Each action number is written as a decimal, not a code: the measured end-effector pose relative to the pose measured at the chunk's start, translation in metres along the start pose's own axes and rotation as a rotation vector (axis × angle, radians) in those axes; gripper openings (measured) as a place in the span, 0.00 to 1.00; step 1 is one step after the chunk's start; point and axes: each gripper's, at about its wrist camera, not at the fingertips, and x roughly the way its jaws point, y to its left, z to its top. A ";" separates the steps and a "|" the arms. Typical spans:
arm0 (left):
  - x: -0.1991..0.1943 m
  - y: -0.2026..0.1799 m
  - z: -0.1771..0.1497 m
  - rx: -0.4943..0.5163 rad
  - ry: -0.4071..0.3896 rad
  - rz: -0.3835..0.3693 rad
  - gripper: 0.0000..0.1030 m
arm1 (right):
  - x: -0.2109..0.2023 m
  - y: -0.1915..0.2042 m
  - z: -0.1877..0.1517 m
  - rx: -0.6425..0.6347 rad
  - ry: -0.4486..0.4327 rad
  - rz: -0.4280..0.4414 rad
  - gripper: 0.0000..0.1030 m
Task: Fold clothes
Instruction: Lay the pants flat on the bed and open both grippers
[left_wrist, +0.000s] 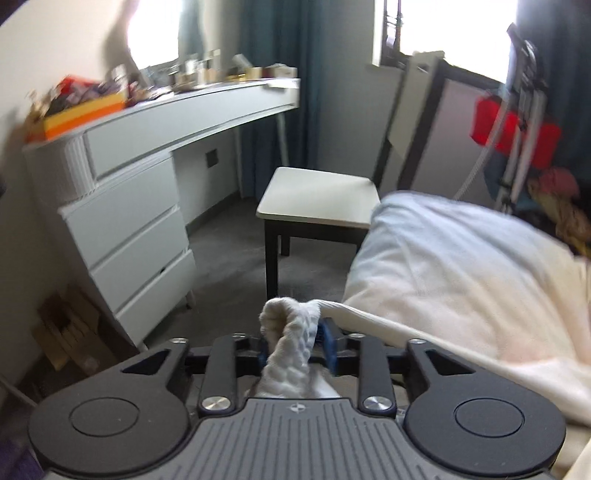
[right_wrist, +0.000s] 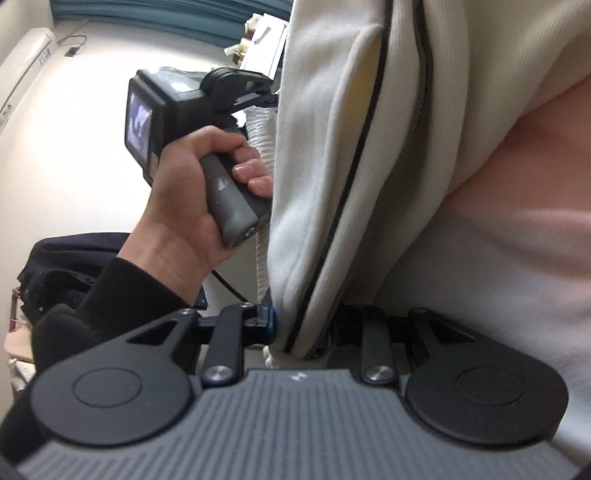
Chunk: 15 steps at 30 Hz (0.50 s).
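Observation:
A white knitted garment (left_wrist: 461, 295) hangs spread to the right in the left wrist view. One bunched corner of it stands up between the blue pads (left_wrist: 328, 343) of my left gripper (left_wrist: 295, 345), which is shut on it. In the right wrist view the same cream garment (right_wrist: 332, 147), with a dark zip line (right_wrist: 354, 177), hangs close to the lens. My right gripper (right_wrist: 303, 326) is shut on its folded edge. A person's hand (right_wrist: 184, 199) in a black sleeve holds the left gripper's handle (right_wrist: 232, 206) beside the cloth; its fingertips are hidden behind the garment.
A white chest of drawers (left_wrist: 136, 229) under a cluttered desk stands at left. A low pale-topped stool (left_wrist: 317, 195) sits on grey carpet ahead. A pale blue cover (left_wrist: 443, 229) lies under the garment. A rack with a red item (left_wrist: 513, 129) is at right. Dark clothes (right_wrist: 55, 273) are piled low left.

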 end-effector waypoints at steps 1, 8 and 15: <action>-0.008 0.004 0.001 -0.006 -0.010 0.005 0.36 | -0.005 0.003 0.001 -0.020 0.008 -0.018 0.35; -0.106 -0.009 0.001 -0.062 -0.124 -0.011 0.77 | -0.076 0.035 -0.010 -0.230 -0.014 -0.102 0.86; -0.222 -0.067 -0.046 0.011 -0.212 -0.154 0.77 | -0.197 0.075 -0.032 -0.467 -0.211 -0.229 0.86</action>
